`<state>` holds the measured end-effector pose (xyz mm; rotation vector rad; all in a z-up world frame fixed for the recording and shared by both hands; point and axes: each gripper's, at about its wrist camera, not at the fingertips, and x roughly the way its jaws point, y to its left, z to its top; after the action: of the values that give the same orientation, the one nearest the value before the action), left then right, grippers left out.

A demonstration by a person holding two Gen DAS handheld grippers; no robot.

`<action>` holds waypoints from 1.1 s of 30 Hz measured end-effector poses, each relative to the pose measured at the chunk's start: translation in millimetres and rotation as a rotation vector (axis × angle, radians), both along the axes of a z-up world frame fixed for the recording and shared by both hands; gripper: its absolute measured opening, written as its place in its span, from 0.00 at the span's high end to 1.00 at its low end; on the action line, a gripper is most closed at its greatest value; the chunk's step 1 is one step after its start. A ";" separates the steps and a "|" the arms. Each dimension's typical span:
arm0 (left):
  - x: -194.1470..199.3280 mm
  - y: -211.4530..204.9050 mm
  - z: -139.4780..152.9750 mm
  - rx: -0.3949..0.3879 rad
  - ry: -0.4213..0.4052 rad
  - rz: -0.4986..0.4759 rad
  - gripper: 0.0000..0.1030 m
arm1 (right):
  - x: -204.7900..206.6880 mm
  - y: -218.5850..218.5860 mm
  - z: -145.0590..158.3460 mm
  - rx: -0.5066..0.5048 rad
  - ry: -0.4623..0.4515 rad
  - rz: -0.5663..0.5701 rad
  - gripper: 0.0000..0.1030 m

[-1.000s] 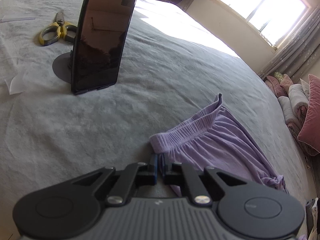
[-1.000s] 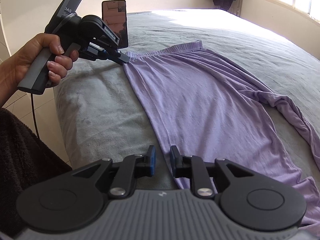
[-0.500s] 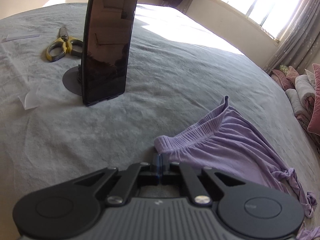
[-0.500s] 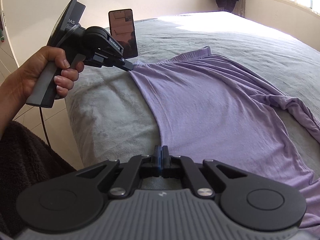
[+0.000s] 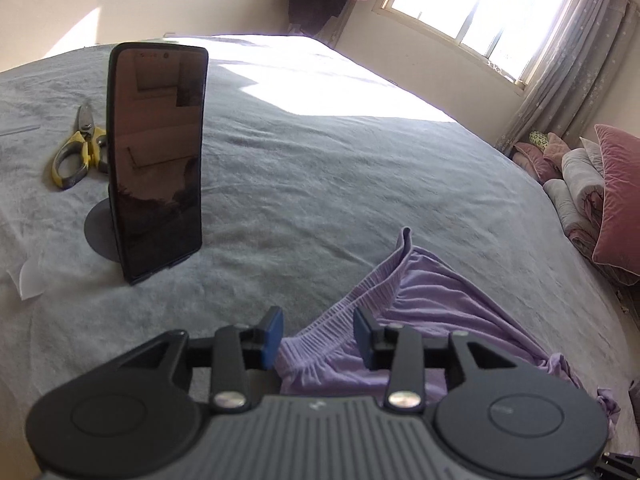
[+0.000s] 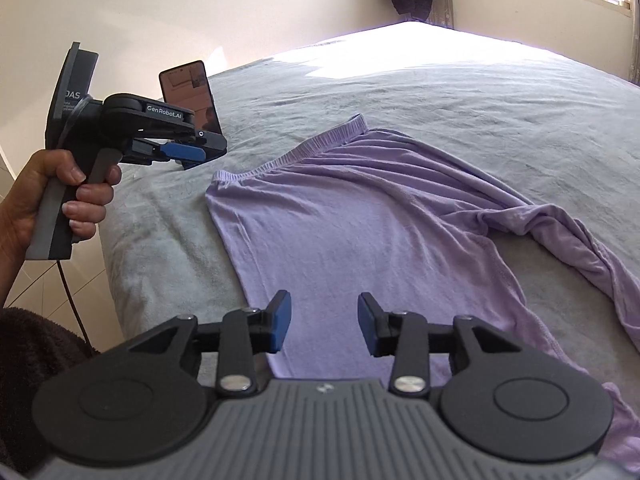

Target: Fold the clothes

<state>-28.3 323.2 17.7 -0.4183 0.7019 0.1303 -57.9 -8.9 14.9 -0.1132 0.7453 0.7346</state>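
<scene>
Both wrist views bedward (shared garment (image 5: 420,312))

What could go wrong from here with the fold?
The far leg of the purple trousers lies twisted and bunched, so a fold now may trap creases. The phone stands upright near the waistband; a swinging left gripper, whose jaws are opening, could topple it. The near edge lies close to the bed edge and might slide off.
</scene>
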 end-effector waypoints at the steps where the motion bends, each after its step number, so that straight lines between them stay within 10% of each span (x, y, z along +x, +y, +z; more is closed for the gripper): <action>1: 10.8 -4.8 1.6 0.019 0.004 -0.021 0.62 | 8.0 -4.6 3.0 -0.005 -0.010 -0.017 0.60; 21: 161.9 -55.1 -27.4 0.117 0.080 -0.127 0.61 | 195.4 -51.9 -15.5 0.047 0.159 -0.165 0.71; 33: 156.2 -46.9 -37.2 0.122 -0.024 -0.079 1.00 | 180.3 -26.4 -24.6 -0.106 0.028 -0.097 0.96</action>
<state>127.9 276.3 -19.5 -0.2750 0.6824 0.0924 122.4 -35.2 -9.7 -0.1614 0.8111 0.6054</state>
